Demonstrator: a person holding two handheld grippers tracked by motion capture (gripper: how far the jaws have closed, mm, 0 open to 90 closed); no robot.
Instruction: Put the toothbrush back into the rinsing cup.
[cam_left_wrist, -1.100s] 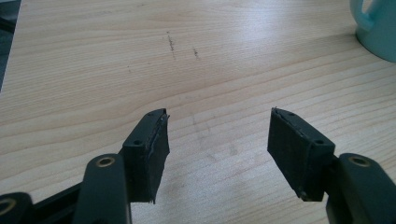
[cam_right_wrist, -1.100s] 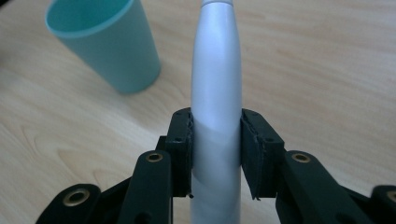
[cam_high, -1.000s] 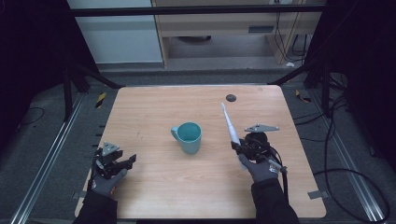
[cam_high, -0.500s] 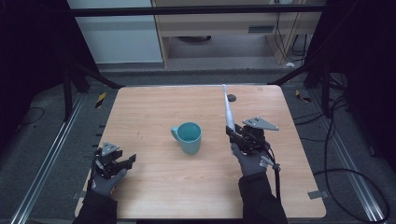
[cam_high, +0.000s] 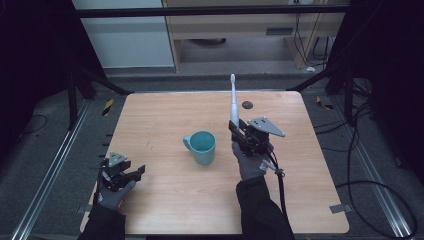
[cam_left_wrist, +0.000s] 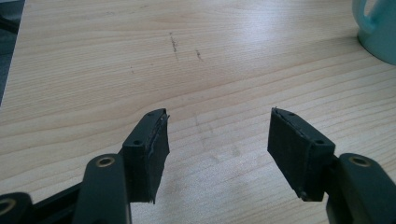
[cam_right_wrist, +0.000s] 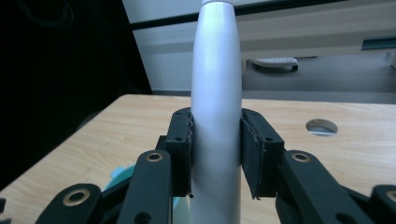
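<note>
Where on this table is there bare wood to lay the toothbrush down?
Bare wood runs along the table's left half, from its far edge to the open left gripper. The near strip below the teal mug is free too, as is the right edge. Tightest is the middle, between mug and right gripper clamping the electric toothbrush.

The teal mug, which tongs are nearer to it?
Right. The right tongs hold a white toothbrush upright just beside the teal mug. The left tongs sit open, well off toward the table's near left corner.
</note>
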